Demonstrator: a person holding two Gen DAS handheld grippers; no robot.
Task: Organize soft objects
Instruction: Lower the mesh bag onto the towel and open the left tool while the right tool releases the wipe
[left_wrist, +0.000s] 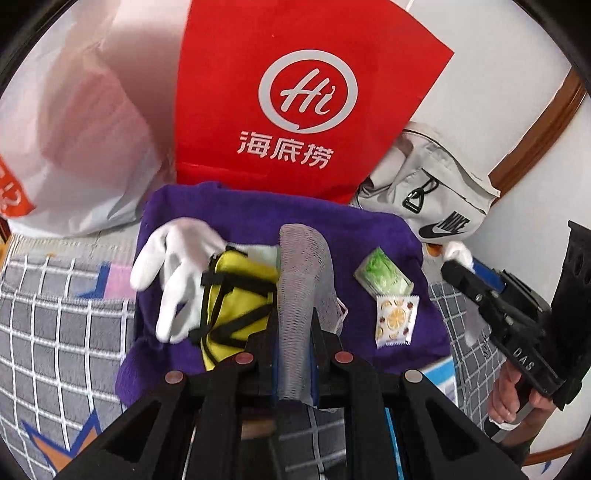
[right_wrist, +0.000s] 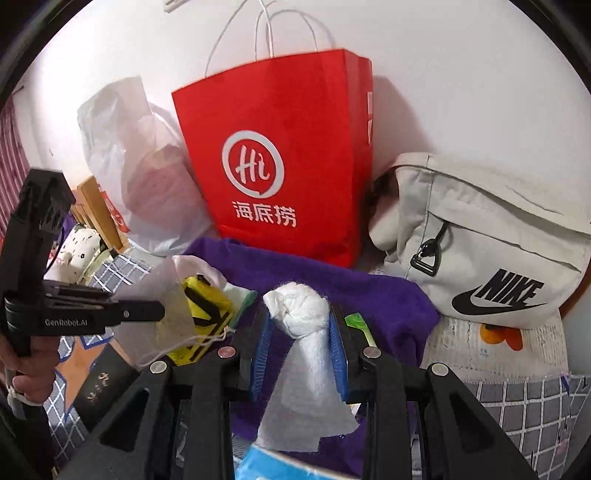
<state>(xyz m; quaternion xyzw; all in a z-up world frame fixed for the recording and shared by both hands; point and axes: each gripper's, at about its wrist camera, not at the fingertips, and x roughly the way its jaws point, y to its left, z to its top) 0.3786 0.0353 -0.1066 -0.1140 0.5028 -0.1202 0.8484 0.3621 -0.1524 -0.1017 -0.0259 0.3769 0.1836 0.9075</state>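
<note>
Left claw (left_wrist: 295, 325): nearest the left wrist camera, clenched on a strip of grey mesh cloth (left_wrist: 301, 280) that runs up between its fingers and curls over at the top.
Right claw (right_wrist: 299, 332): clenched on a wad of white tissue (right_wrist: 297, 310), knotted at the top and flaring out below between the blue finger pads (right_wrist: 261, 350).
Purple towel (left_wrist: 258, 210): spread under both claws on the checked bedcover (left_wrist: 55, 295); most of the small things lie on it.
Yellow pouch (left_wrist: 232, 295): on the towel just left of the mesh cloth, crossed by black straps.
White glove (left_wrist: 177, 266): left of the pouch, fingers splayed, partly overlapped by the pouch.
Green packet (left_wrist: 382, 277): on the towel to the right of the left claw.
Lemon-print sachet (left_wrist: 395, 319): touching the green packet's near edge.
Red paper bag (right_wrist: 280, 166): upright against the wall behind the towel, white cord handles up.
Plastic bag (right_wrist: 136, 166): translucent, slumped just left of the red bag.
Grey Nike bag (right_wrist: 491, 236): right of the red bag, leaning on the wall, beside the towel's far right corner.
Blue-and-white pack (right_wrist: 273, 463): at the bottom edge of the right wrist view, below the tissue.
</note>
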